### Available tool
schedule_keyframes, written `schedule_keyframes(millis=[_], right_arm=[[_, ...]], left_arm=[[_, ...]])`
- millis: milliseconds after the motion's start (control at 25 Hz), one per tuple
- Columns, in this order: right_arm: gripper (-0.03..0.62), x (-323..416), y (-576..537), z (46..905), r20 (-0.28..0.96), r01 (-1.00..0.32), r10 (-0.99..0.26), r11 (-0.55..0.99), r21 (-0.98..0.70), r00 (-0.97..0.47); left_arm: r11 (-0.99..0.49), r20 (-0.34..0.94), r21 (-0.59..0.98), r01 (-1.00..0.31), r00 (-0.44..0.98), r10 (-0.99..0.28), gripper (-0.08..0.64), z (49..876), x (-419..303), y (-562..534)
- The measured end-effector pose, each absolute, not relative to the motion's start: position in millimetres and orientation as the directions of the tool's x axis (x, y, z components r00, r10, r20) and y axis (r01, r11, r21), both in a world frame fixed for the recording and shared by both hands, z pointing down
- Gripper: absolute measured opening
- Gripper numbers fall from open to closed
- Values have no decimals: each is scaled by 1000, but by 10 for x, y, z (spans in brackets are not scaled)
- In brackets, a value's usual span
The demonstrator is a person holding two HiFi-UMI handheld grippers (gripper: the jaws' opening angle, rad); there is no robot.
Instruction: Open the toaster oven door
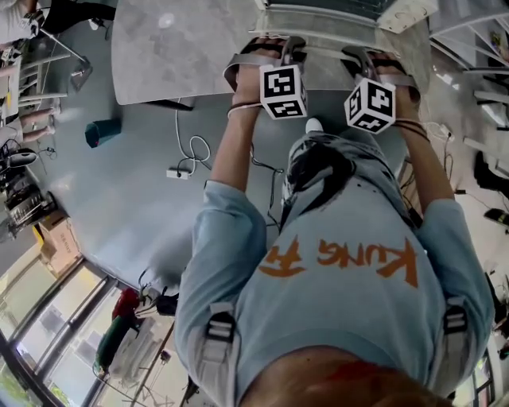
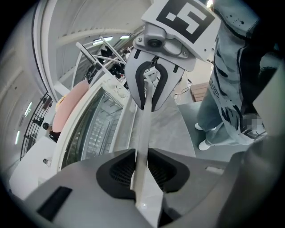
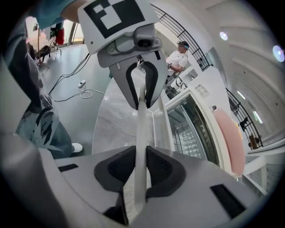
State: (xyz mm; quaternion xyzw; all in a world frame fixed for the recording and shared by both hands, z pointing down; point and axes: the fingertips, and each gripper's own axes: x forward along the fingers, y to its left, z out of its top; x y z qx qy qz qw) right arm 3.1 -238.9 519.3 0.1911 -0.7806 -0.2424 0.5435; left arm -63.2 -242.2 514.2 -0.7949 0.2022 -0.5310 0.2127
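The toaster oven (image 1: 342, 14) stands on the marble table (image 1: 175, 56) at the top of the head view. Its long pale door handle (image 2: 144, 129) runs along the glass door (image 2: 95, 129). My left gripper (image 2: 142, 171) is shut on one end of the handle, pads pressing both sides. My right gripper (image 3: 139, 171) is shut on the other end of the same handle (image 3: 142, 124), beside the door's glass (image 3: 191, 129). Each gripper faces the other along the bar: the right gripper (image 2: 149, 95) shows opposite the left, the left gripper (image 3: 141, 91) opposite the right. Their marker cubes (image 1: 283, 91) (image 1: 371, 104) sit side by side.
A pink pad (image 3: 229, 138) lies on top of the oven. Cables and a power strip (image 1: 179, 171) trail on the grey floor, near a teal bin (image 1: 103, 131). A seated person in a white shirt (image 3: 178, 58) is beyond the table.
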Motion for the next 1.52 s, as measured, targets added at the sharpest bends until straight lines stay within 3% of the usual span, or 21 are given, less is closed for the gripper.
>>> schedule_keyframes(millis=[600, 680, 960, 1160, 1520], right_arm=[[66, -47, -2107, 5728, 674, -95, -708, 701, 707, -211], [94, -64, -2073, 5815, 669, -93, -713, 696, 712, -209], [224, -111, -1906, 6102, 687, -120, -691, 719, 684, -223], [324, -103, -1795, 6266, 712, -126, -660, 748, 651, -239], [342, -93, -1731, 6529, 680, -116, -698, 712, 692, -224]], left_arm=[[-780, 724, -612, -132, 303, -620, 86, 5679, -721, -2108], [-773, 721, -622, -126, 295, -627, 97, 5769, -731, -2073], [-819, 765, -567, -89, 310, -564, 279, 6102, -727, -1834], [-830, 776, -554, -60, 324, -541, 333, 6256, -702, -1732], [-795, 747, -604, -55, 308, -589, 351, 6592, -725, -1642]])
